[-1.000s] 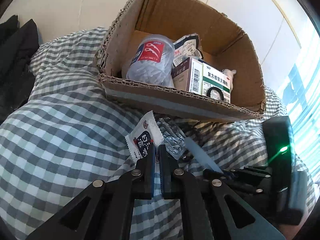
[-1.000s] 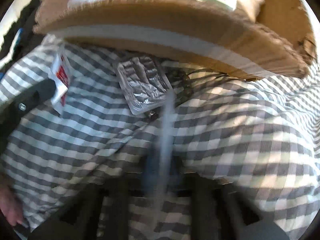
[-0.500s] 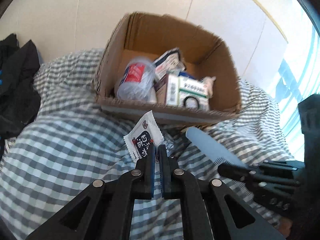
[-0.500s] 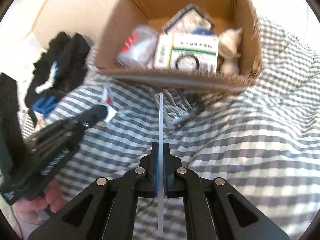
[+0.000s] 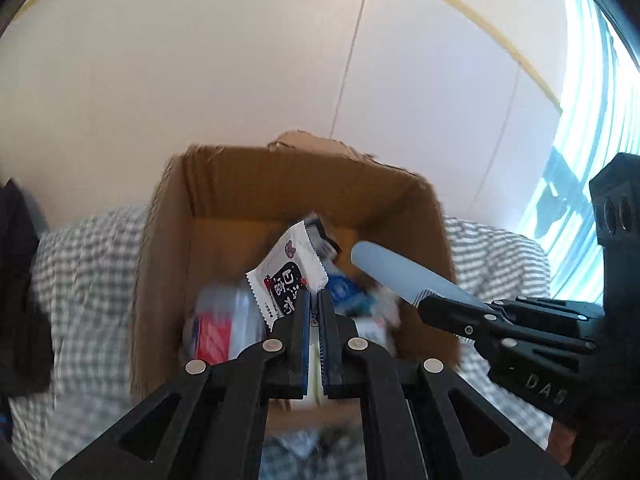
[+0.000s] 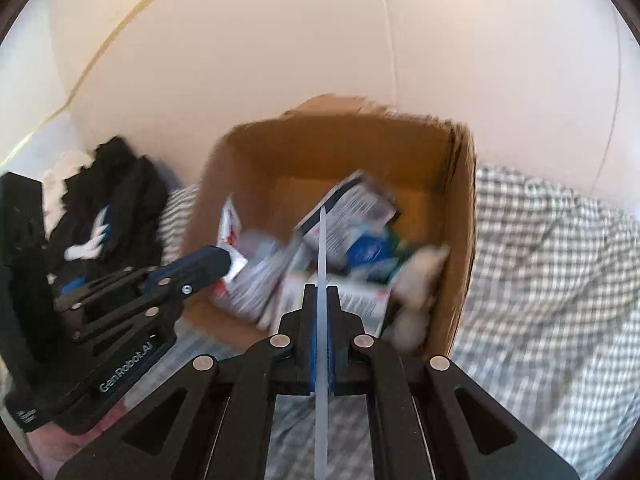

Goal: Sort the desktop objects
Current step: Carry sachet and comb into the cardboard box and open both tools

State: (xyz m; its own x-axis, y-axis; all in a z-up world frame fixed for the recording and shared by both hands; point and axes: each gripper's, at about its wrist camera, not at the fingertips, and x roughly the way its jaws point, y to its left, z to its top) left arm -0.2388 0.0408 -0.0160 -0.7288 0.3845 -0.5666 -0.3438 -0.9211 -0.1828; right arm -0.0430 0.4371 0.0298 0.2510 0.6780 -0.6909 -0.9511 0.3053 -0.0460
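Mid-sort: left gripper [image 5: 314, 300] clamped on white sachet [image 5: 288, 276], right gripper [image 6: 321, 296] on thin blue-grey comb [image 6: 321, 256], both mid-frame over half-filled cardboard box [image 5: 280, 184], neither yet dropped.

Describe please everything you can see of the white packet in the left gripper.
The packet is a small flat sachet, white, seemingly of plastic film, with serrated sealed edges. It bears a black panel with white characters, small red marks and a little bear face near its top. It looks unopened. The left gripper, shut, pinches its lower corner, so it stands tilted above the open cardboard box. Nothing else touches it; the blue comb is held apart, to its right.
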